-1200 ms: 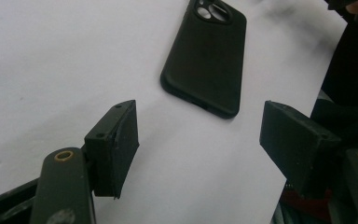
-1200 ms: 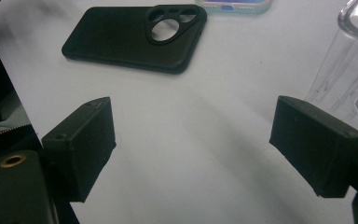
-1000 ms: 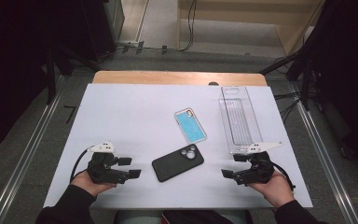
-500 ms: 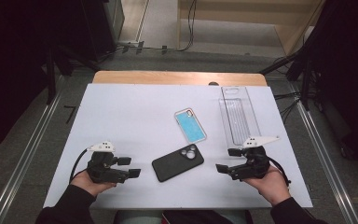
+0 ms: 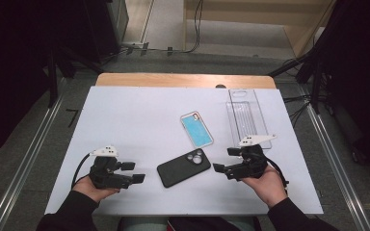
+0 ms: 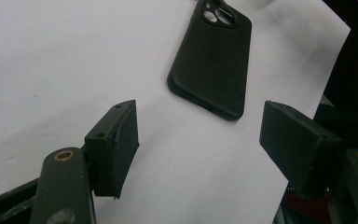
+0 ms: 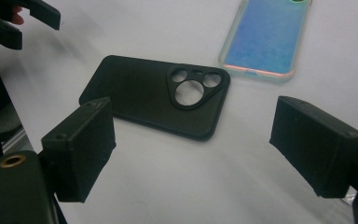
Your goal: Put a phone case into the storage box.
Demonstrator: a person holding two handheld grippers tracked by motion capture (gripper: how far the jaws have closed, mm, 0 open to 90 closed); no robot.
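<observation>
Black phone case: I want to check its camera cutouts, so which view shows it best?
The right gripper view: the black phone case lies whole, cutouts clear. The left gripper view crops its top; the high view shows it small.

From my station, the black phone case (image 6: 213, 56) is cropped at the left gripper view's top edge; the blue phone case (image 7: 265, 35) is likewise cropped in the right gripper view.

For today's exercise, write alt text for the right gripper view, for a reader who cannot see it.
A black phone case lies back up on the white table, its camera cut-outs facing up, just beyond the open, empty jaws of the right gripper. A blue phone case lies farther off at the upper right.
</observation>
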